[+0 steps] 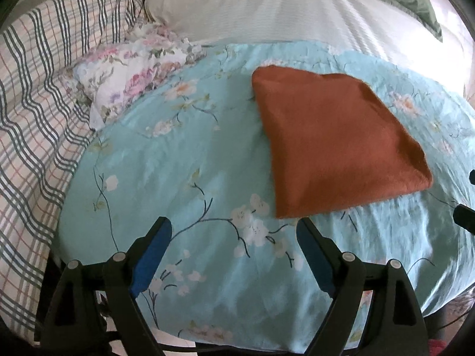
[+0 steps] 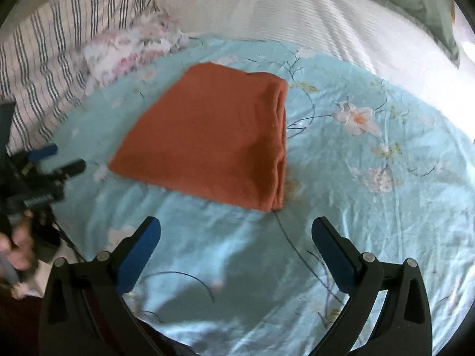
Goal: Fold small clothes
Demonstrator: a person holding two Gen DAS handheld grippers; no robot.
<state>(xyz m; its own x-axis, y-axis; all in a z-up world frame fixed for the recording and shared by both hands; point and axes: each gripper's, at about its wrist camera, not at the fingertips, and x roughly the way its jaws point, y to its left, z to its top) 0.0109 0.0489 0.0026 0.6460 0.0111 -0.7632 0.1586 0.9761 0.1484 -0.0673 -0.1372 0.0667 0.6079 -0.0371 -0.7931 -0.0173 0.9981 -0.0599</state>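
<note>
Nearest us, low in each wrist view, the left gripper (image 1: pixel 233 231) and right gripper (image 2: pixel 236 231) stand with jaws spread wide, blue pads bare, nothing between them. Beneath them we see a glossy turquoise sheet (image 1: pixel 184 160) printed with pale blossoms (wrinkled and satiny). Mid-frame on it lies the rust-orange cloth (image 2: pixel 207 139), folded into a flat, soft-edged rectangle, clear of both grippers. Further up, a floral pillow (image 1: pixel 133 68), a plaid blanket (image 1: pixel 38 95) at left, and a ribbed white pillow (image 1: pixel 267 9).
</note>
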